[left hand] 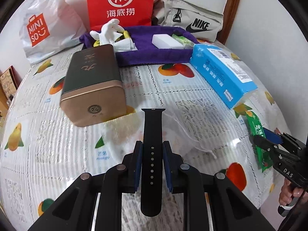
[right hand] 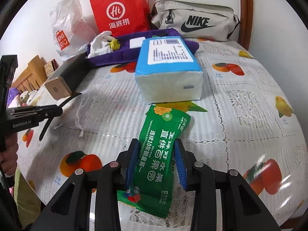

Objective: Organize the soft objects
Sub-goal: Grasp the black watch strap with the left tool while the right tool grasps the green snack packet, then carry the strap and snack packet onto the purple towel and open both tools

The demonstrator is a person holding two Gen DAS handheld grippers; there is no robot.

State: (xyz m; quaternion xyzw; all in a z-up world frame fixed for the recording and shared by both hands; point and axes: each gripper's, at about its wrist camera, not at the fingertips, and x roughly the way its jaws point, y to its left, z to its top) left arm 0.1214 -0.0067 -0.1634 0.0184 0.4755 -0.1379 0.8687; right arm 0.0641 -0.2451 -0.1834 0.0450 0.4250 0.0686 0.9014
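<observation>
**A:** Two grippers, two loads. From the left wrist view, the left gripper [left hand: 152,150] has its jaws closed narrow on a black watch strap [left hand: 152,154], pinched across its width at the holed section, both ends sticking out past the pads.

**B:** I'd keep that squeeze steady; the strap is floppy and could swing. Where should it go?

**A:** Probably the purple towel [left hand: 154,54] at the far side, where a white sponge block [left hand: 167,41] and a white glove [left hand: 108,31] already lie. The gold-ended tin box [left hand: 92,88] sits left of the straight path, the blue tissue pack [left hand: 223,73] right. Best to carry the strap high between them.

**B:** And the right wrist view?

**A:** The right gripper [right hand: 156,154] has jaws partly closed on a green wet-wipes packet [right hand: 157,157], gripped at its sides just above the lace tablecloth [right hand: 240,115]. The tissue pack [right hand: 168,71] stands directly ahead, blocking the towel [right hand: 119,54].

**B:** Then lift over it or swing round the left, minding the left gripper [right hand: 63,104] there. Behind stand a red Haidilao bag [right hand: 120,11], a Miniso bag [right hand: 67,30] and a Nike pouch [right hand: 196,21].
</observation>
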